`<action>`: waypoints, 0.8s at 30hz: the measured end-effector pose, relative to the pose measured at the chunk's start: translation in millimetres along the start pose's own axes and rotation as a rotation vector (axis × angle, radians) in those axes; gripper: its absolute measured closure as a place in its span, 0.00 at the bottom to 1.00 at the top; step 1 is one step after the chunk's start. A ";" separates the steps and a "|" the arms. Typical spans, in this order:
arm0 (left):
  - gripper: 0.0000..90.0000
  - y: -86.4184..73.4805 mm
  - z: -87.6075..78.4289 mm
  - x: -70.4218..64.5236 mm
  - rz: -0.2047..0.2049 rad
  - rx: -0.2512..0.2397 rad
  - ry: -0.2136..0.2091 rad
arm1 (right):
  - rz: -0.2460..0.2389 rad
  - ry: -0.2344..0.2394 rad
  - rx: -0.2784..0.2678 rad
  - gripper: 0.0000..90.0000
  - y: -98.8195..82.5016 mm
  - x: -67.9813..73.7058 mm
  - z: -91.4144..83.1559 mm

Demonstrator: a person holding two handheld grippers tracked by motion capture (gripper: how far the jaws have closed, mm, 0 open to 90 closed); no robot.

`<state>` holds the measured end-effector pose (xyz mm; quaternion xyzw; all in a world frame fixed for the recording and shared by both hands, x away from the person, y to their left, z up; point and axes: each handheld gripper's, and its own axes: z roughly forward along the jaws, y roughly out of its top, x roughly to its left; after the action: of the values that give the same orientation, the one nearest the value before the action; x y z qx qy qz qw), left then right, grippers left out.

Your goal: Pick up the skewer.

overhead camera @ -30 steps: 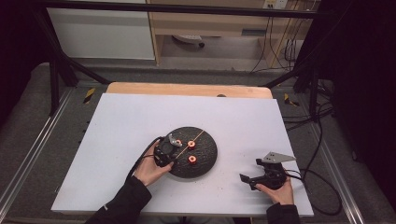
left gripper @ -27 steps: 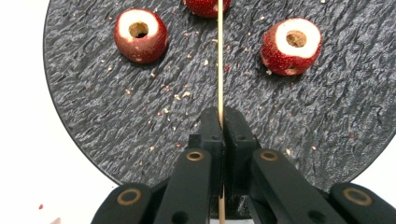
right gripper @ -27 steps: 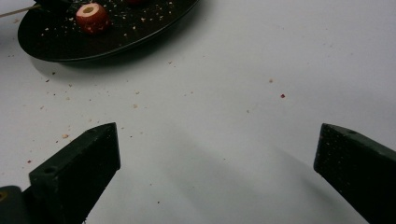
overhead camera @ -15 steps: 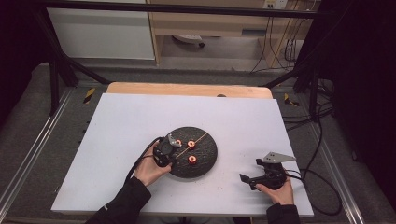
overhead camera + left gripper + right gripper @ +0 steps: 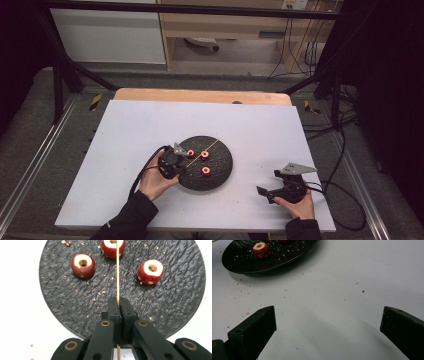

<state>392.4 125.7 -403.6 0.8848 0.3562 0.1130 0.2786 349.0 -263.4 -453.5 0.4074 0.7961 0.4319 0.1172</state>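
Skewer (image 5: pixel 117 272) sits clamped in the left gripper (image 5: pixel 117 305) over the plate (image 5: pixel 62 305); right gripper (image 5: pixel 328 322) rests open, empty. Risk: the thin stick could bend or slip while spearing a fruit piece (image 5: pixel 83 265).

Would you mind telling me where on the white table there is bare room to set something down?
The table's far half beyond the black plate is bare, as is the strip between plate and right tongs. Crowded: the plate, with three cored red fruits and the skewer in the left tongs.
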 end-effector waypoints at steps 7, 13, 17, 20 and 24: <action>0.98 -16.4 -16.3 4.9 -0.014 -0.084 -0.014 | 0.006 -0.005 0.002 0.01 0.3 -0.2 0.0; 0.98 -36.7 -27.1 12.7 -0.037 -0.143 -0.023 | 0.015 -0.001 0.002 0.01 1.4 1.6 0.9; 0.98 -48.4 -34.3 17.2 -0.050 -0.177 -0.025 | 0.016 0.000 0.006 0.01 2.1 2.6 1.6; 0.98 -57.4 -38.9 19.3 -0.054 -0.206 -0.026 | 0.019 -0.010 0.010 0.01 3.5 3.7 2.7; 0.98 -69.7 -42.0 22.8 -0.067 -0.249 -0.028 | 0.016 -0.020 0.020 0.01 5.4 6.2 4.7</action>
<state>352.5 200.0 -409.2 0.8324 0.3648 0.1347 0.3947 350.5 -254.3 -451.1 0.4193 0.7958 0.4209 0.1174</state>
